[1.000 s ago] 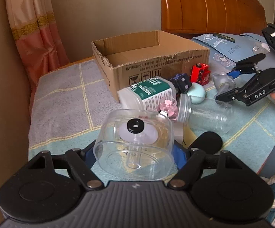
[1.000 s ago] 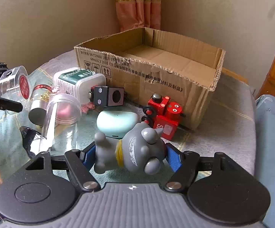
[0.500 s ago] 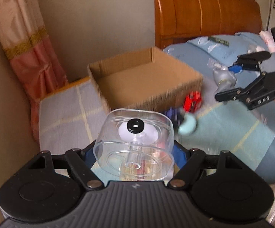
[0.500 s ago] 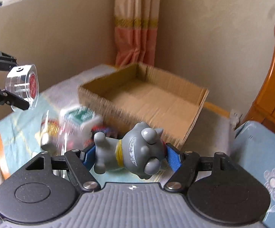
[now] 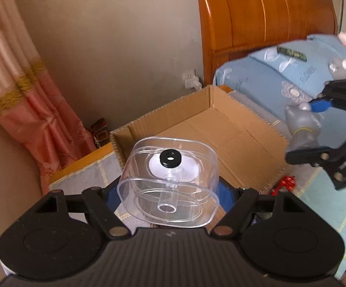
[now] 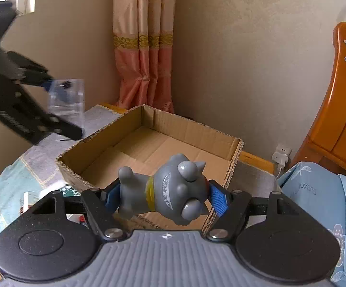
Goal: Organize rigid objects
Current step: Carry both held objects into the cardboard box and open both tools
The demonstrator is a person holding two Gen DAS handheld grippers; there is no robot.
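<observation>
- Pinching a clear plastic container (image 5: 170,181) between its pads, the left gripper (image 5: 170,191) hangs above the open cardboard box (image 5: 211,129).
- The right gripper (image 6: 164,198) clamps a grey animal figurine (image 6: 168,189), lying sideways, over the box's near wall.

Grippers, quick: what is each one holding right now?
Left gripper: closed on the clear plastic container.
Right gripper: closed on the grey animal figurine.

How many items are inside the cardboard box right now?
0. The cardboard box shows a bare floor; the clear container and grey figurine are held in the tongs. Its near corners are hidden.
</observation>
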